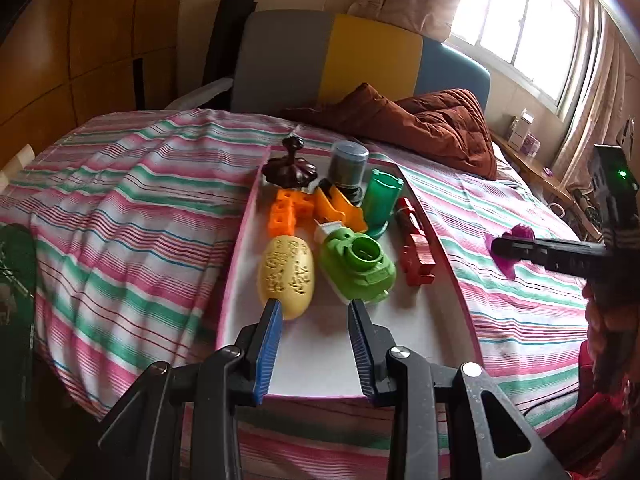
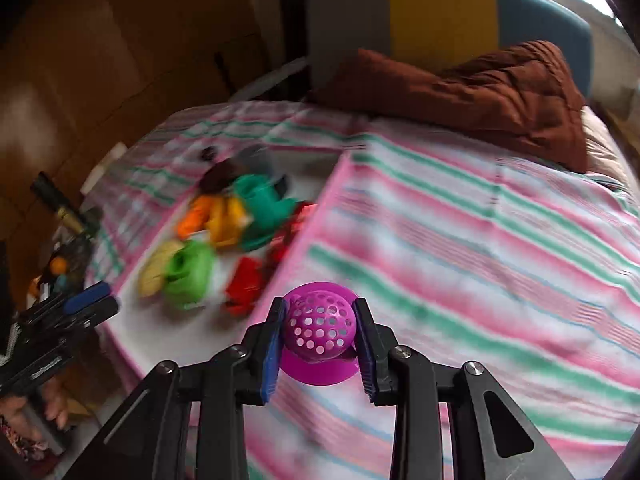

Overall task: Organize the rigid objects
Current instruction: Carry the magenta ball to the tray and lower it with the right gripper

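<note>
The right tool [image 2: 320, 330] is gripping a purple perforated strainer [image 2: 322, 330] over the striped bed [image 2: 480, 240], at three o'clock from the white tray [image 1: 400, 332]. The left tool [image 1: 314, 308] is gaping wide, empty, over the tray's near end.

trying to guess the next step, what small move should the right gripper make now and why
Probably carry it left and over the tray's pink rim. The right gripper is shut on the purple strainer, still above the striped bedsheet, while the other objects already sit in the tray and white floor near the red piece looks free.
</note>
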Motion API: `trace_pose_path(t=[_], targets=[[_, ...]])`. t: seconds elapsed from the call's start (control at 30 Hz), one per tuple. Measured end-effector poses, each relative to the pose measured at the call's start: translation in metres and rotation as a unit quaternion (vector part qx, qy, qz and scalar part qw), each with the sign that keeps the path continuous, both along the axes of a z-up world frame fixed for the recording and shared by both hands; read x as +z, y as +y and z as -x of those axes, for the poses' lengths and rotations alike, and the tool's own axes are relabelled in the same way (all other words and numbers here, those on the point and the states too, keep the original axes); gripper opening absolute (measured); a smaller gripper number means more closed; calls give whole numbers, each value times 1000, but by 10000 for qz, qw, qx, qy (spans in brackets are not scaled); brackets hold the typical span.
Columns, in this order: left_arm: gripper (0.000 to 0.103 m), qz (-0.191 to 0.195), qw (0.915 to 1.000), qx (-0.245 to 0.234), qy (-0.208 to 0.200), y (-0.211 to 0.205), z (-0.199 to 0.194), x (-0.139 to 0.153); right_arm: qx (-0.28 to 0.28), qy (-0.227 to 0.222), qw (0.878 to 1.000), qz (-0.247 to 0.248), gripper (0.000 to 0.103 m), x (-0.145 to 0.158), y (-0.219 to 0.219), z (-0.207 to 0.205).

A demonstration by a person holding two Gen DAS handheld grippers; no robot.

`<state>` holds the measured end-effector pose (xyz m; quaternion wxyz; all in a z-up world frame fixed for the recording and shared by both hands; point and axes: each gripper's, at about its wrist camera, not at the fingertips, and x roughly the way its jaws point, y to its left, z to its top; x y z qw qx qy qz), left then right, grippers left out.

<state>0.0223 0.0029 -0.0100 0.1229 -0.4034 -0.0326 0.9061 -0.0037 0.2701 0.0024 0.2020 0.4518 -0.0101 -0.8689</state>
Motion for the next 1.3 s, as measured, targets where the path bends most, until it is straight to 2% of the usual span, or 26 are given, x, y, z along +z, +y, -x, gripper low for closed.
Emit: trace_pose_path(t=[0.27,0.47,0.67,0.97,1.1,1.2,1.3], targets=[[34,231,9994,204,176,-22,0,11,731,111,9972,-94,33,5,-75,-29],[34,191,9987,458,87,-42,0,12,1044,-332,9939,-100,33,-15,-129,-33],[34,257,9964,807,51,-64,-1,14,1130,-496,9922,-181,33,-31,-163,-31],[34,120,9935,1129,-78,-81,2,16,1044,-704,9920,-16,34,-42,-187,-25],[34,115,9928,1185,-146,-83,3,15,1048,-689,9921,39,38,-39,-188,-30],[34,157,9923,1215,-165,-82,3,14,900,-690,9933,207,46,-36,-179,-33],[34,227,9919,1238,-188,-79,3,14,728,-604,9952,255,47,-30,-168,-37]])
